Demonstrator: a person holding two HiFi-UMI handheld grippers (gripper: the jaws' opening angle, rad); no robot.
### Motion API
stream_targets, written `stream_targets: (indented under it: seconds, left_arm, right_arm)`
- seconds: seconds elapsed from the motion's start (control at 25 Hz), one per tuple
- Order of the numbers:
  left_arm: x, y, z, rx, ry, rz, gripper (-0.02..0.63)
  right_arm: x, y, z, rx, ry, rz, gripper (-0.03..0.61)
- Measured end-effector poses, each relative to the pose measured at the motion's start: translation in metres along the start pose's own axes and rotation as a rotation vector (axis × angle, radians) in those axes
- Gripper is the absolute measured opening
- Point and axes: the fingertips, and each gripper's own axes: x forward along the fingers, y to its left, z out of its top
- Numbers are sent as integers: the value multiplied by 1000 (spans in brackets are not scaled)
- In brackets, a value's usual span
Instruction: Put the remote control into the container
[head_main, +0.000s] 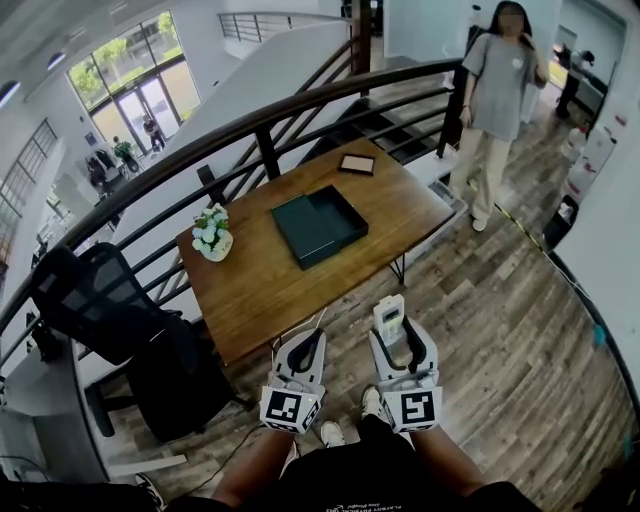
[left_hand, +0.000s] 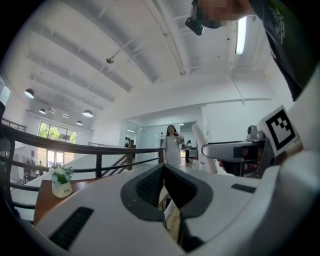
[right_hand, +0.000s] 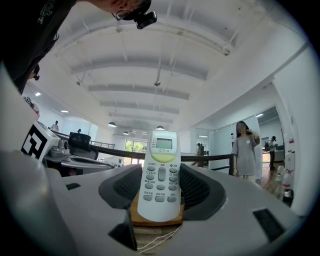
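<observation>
1. right gripper view: the fingers of the right gripper are clamped on the remote control, one dark pad against each long edge.
2. the remote control is white. it stands upright between the jaws, with its display at the far end and its buttons facing the camera.
3. left gripper view: the pads of the left gripper are pressed together. nothing is between them.
4. head view: both grippers are held side by side, near the person's legs and over the wooden floor, just near of the table edge. the left gripper is to the left of the right gripper.
5. the container, a dark green open box, sits on the table, far of both grippers and well apart from the remote control.
6. a flower pot stands on the table's left part. a small flat dark item lies at its far edge.
7. a black chair stands left of the table. a dark railing runs behind the table.
8. a person stands on the far right, beyond the table.
</observation>
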Motion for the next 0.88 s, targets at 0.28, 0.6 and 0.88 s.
stream_targets:
  seconds: [0.28, 0.6, 0.88]
  left_arm:
    - [48, 1, -1, 2, 6, 38, 8]
    - [97, 6, -2, 6, 16, 80, 8]
    - [127, 8, -4, 15, 27, 126, 8]
  right_arm:
    - [33, -37, -11, 14, 14, 38, 250]
    - [72, -75, -10, 44, -42, 75, 250]
    - [93, -102, -29, 79, 6, 123, 250]
